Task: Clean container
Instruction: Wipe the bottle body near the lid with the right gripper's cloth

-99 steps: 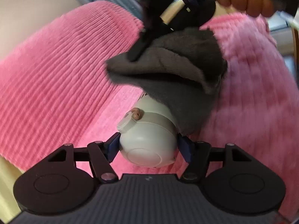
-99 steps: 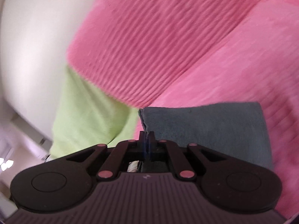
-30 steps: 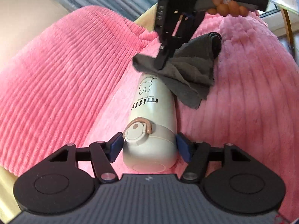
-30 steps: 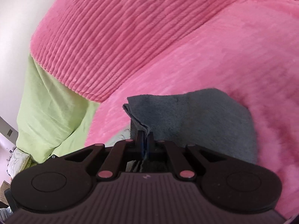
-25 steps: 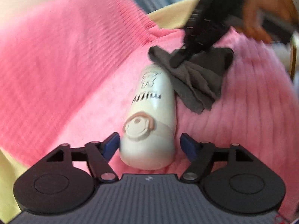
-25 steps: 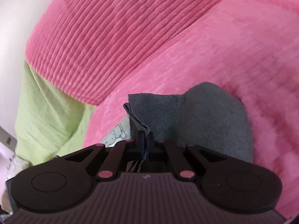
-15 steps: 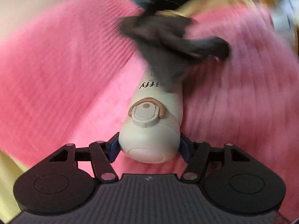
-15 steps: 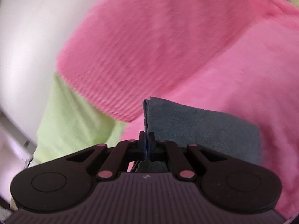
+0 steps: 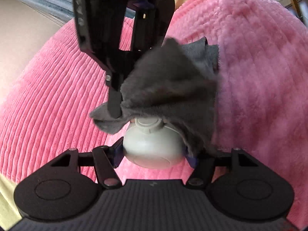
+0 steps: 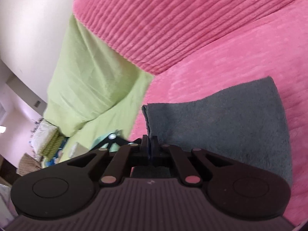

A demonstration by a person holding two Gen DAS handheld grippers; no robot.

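Above ribbed pink plush bedding (image 9: 57, 96), the left tool (image 9: 153, 152) clamped the cream cylindrical bottle (image 9: 152, 148); the right tool (image 10: 149, 146), pinching the grey fleece cloth (image 10: 221, 125), risked dislodging it.

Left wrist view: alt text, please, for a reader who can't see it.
The left gripper clamps a cream bottle by its cap end, over a pink ribbed blanket. From above, the right gripper drapes a grey cloth over the bottle.

The right gripper (image 10: 149, 144) is pinched closed on the near edge of a grey cloth (image 10: 221, 123), which spreads beyond and right of it over a pink ribbed blanket (image 10: 173, 23). Left of the cloth lies a lime-green sheet (image 10: 86, 88).
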